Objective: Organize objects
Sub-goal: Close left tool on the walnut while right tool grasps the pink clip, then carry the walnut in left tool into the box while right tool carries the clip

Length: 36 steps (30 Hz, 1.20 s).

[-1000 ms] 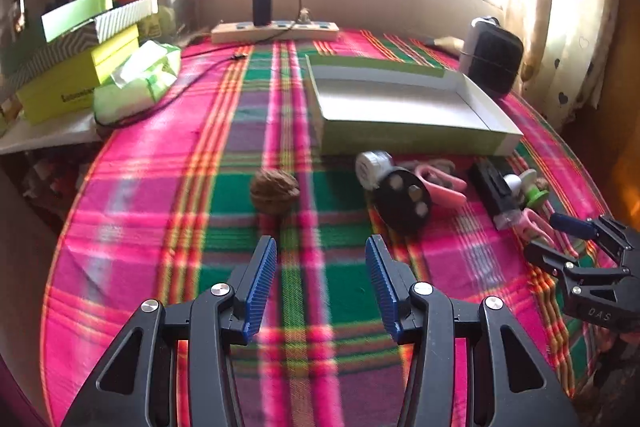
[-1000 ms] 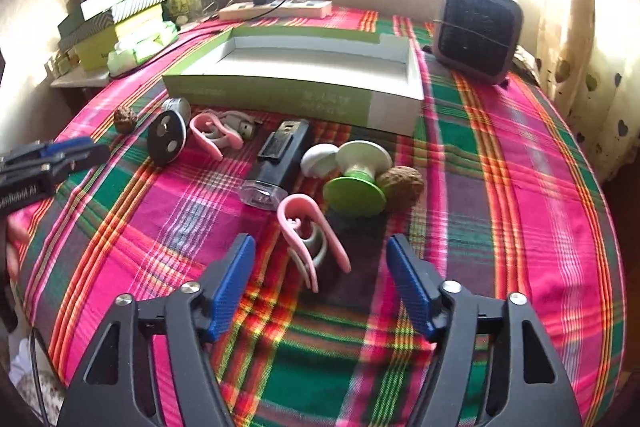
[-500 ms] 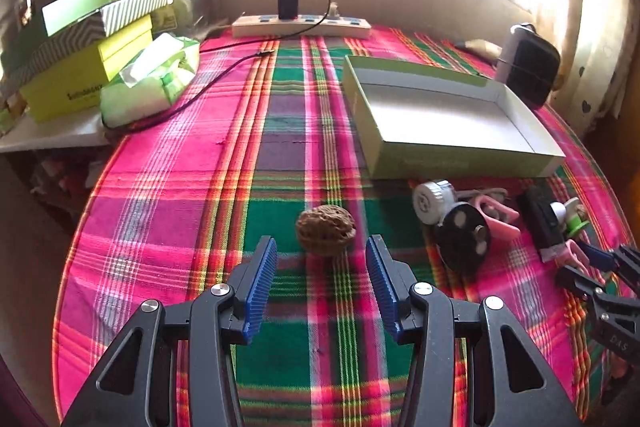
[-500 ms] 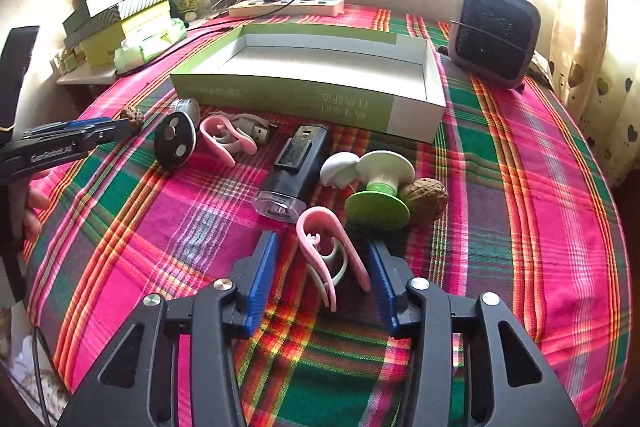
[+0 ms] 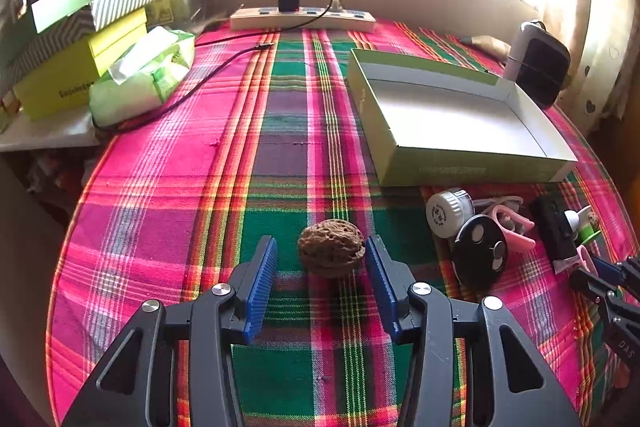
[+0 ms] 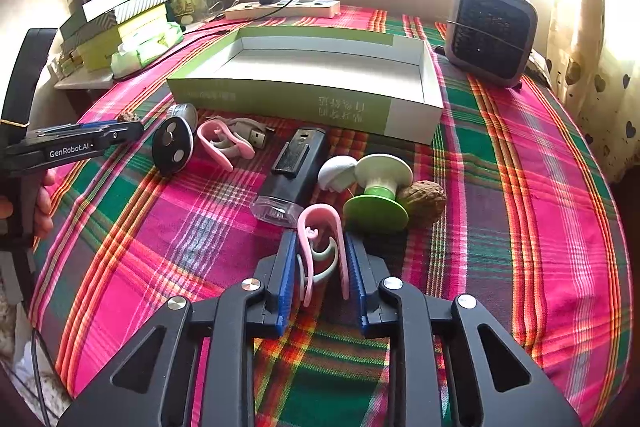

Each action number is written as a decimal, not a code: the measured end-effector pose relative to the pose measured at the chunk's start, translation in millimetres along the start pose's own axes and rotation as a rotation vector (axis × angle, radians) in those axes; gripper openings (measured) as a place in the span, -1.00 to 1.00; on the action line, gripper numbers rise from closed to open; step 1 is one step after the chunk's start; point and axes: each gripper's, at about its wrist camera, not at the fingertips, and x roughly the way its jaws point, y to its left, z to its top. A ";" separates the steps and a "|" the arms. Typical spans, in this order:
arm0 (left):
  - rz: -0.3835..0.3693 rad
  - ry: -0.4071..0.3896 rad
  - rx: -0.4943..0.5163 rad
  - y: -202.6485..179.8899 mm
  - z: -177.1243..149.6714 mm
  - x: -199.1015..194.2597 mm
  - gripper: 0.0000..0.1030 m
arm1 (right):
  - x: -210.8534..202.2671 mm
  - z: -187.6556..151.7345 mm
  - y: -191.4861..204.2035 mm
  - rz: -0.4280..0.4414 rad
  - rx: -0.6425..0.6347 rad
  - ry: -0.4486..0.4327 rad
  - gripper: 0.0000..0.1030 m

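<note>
Each gripper is black plastic with two long fingers. The left gripper (image 5: 320, 279) and the right gripper (image 6: 322, 277) have blue ridged pads (image 5: 262, 281) inside the fingers. Round silver screws (image 6: 251, 284) shine on top. White letters, "GenRobot.AI", sit on one side.

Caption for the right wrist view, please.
Right gripper shut on a pink ear hook on the plaid tablecloth, open green box behind.

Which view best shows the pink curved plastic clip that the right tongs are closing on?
The right wrist view: the pink curved plastic clip sits centred and close, pinched between the right tongs. The left wrist view shows only a pink sliver of it at the far right edge.
</note>
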 end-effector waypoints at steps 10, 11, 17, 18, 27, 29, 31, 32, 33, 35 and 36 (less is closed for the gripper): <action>0.006 -0.002 0.004 -0.5 2.5 1.2 -0.40 | 1.2 2.1 0.8 0.000 0.005 0.001 -0.52; 0.005 -0.001 0.005 -0.8 2.6 1.4 -0.40 | 1.5 2.8 0.9 0.000 0.006 0.001 -0.52; 0.000 -0.005 0.003 -1.1 3.6 -1.3 -0.40 | 1.6 4.1 1.9 0.005 0.011 0.002 -0.52; -0.003 -0.009 0.002 -1.1 4.2 -2.9 -0.40 | 0.9 4.7 2.4 0.007 0.011 -0.001 -0.53; -0.020 -0.034 0.014 -6.6 13.8 -15.7 -0.40 | -8.6 13.2 3.2 0.018 0.014 -0.026 -0.53; -0.030 -0.043 0.023 -10.9 17.7 -18.3 -0.40 | -10.3 16.4 2.9 0.018 0.015 -0.033 -0.53; -0.032 -0.046 0.024 -13.8 21.6 -19.5 -0.40 | -11.2 19.9 2.0 0.019 0.015 -0.036 -0.53; -0.037 -0.050 0.028 -15.8 23.8 -20.5 -0.40 | -11.1 21.7 1.7 0.019 0.016 -0.037 -0.53; -0.040 -0.051 0.029 -17.5 26.6 -20.9 -0.40 | -11.5 24.2 0.7 0.019 0.017 -0.039 -0.53; -0.047 -0.053 0.031 -20.6 32.1 -21.3 -0.40 | -11.7 30.1 -1.8 0.019 0.021 -0.042 -0.53; -0.051 -0.054 0.031 -21.8 34.6 -21.4 -0.40 | -11.5 32.6 -2.6 0.020 0.023 -0.043 -0.53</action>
